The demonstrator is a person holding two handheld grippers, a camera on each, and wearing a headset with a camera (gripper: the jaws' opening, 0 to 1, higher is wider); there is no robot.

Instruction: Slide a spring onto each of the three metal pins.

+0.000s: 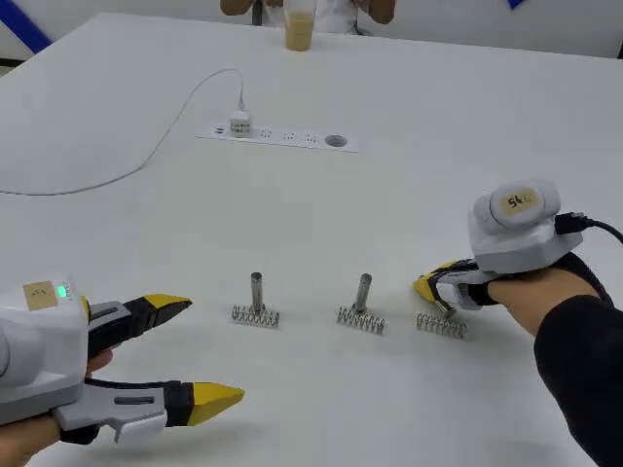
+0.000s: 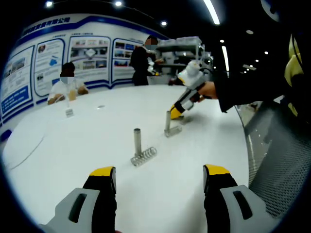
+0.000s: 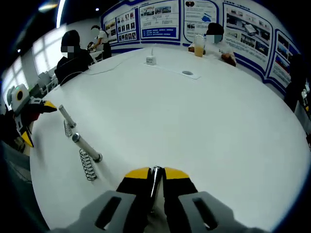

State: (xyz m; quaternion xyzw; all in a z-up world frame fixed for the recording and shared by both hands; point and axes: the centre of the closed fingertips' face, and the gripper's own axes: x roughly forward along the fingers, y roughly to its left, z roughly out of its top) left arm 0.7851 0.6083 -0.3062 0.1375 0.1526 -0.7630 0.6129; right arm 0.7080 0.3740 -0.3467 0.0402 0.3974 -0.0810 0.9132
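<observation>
Three springs (image 1: 255, 316) lie on the desk (image 1: 409, 204); two pins (image 1: 257, 289) stand upright; right claw (image 3: 151, 174) clamps a third pin (image 3: 155, 183); left claw (image 1: 212, 348) gapes apart.

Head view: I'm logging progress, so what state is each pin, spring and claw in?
Left yellow-tipped claw: open.
Right yellow-tipped claw: shut.
Left silver metal pin: upright, bare.
Middle silver metal pin: upright, bare.
Third silver metal pin: clamped in right claw.
Three silver coil springs: lying flat, none threaded.
</observation>
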